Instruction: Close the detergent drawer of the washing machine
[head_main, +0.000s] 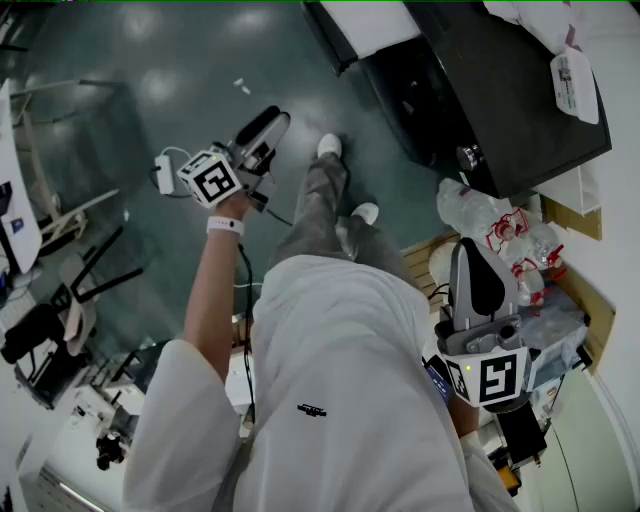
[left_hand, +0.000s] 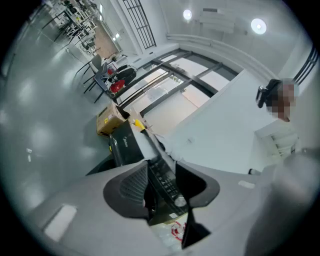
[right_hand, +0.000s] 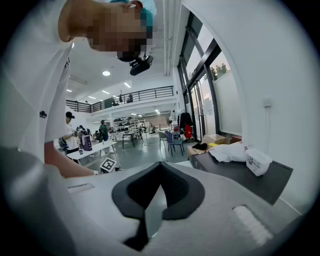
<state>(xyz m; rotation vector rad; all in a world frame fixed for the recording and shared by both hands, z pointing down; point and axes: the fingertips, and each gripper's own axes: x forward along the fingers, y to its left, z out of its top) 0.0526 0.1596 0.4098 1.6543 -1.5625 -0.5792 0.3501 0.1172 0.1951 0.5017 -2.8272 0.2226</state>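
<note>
I'm seeing the washing machine (head_main: 500, 100) being cut off by the head view's top edge, and I'm not managing to pick out its drawer anywhere.

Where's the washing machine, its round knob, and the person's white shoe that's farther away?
washing machine (head_main: 500, 100), head view, on its dark top panel.
knob (head_main: 468, 157), head view, on its shiny round face.
white shoe (head_main: 329, 146), head view, on the shoe's upper.
</note>
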